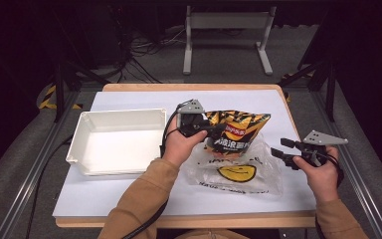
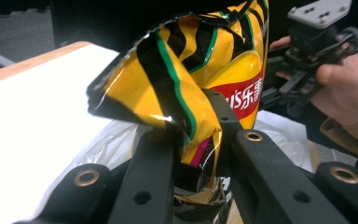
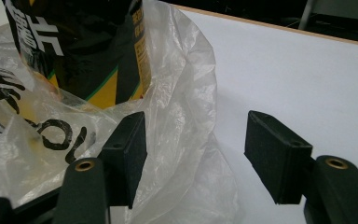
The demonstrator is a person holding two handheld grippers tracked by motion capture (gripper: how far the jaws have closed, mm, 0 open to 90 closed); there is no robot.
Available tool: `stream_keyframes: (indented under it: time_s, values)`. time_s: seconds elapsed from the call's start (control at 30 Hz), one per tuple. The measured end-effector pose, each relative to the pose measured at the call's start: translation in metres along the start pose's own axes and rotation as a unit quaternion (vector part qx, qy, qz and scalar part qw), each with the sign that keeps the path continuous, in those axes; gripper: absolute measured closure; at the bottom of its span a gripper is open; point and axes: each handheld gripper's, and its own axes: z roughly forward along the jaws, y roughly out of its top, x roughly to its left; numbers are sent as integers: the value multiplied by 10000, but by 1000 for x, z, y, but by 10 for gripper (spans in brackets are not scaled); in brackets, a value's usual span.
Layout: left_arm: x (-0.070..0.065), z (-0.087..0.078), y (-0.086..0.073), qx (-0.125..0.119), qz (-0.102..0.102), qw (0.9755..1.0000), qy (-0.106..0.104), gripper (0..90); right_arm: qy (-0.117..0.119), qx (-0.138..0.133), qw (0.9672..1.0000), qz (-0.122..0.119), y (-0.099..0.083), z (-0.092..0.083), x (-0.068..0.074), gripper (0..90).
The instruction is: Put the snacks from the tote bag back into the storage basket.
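Chips pinched, bag waiting

Chips (image 1: 236, 130) stand half inside the plastic bag (image 1: 238, 174) mid-table, long axis upright. The left gripper (image 1: 218, 130) is clenched on the packet's left edge. The right gripper (image 1: 282, 148) hangs released just right of the plastic bag, nearest its loose rim; the tray (image 1: 87, 119) lies left.

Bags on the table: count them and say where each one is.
2. The yellow-and-black foil chip bag stands pinched in the left gripper; the clear plastic smiley-face bag lies beneath it. Others may be hidden inside.
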Motion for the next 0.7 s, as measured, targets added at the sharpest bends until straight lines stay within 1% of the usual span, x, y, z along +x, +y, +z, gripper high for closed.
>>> stream_keyframes:
  time_s: [0.1, 0.17, 0.23, 0.37, 0.4, 0.47, 0.57, 0.63, 0.7]
  values:
    - [-3, -3, 5, -105, 20, 9999, -71, 826, 4, 1, 10000, -6, 0, 0, 1, 390]
    - [-4, -4, 7, -143, 10, 9999, -81, 827, 15, -9, 10000, 1, 0, 1, 1, 384]
    - [-5, -6, 10, -178, 39, 9998, -69, 829, 14, 26, 10000, -10, -1, 3, 1, 371]
    - [-5, -10, 15, -252, 42, 9997, -53, 831, 42, 0, 10000, -51, -1, 4, 2, 339]
    - [-5, -10, 15, -252, 42, 9997, -53, 832, 42, 0, 10000, -51, -1, 4, 2, 339]
    - [-6, -15, 20, -345, 37, 9994, -26, 832, 41, -5, 9999, -91, 0, 3, 2, 338]
    - [-7, -18, 23, -407, 40, 9992, -17, 834, 41, 24, 9999, -105, -1, 4, 2, 336]
    - [-8, -23, 29, -490, 42, 9988, -40, 836, 31, 11, 9999, -109, 0, 4, 2, 334]
    - [-8, -24, 30, -531, 53, 9986, -45, 836, 24, 8, 9999, -122, 0, 3, 2, 333]
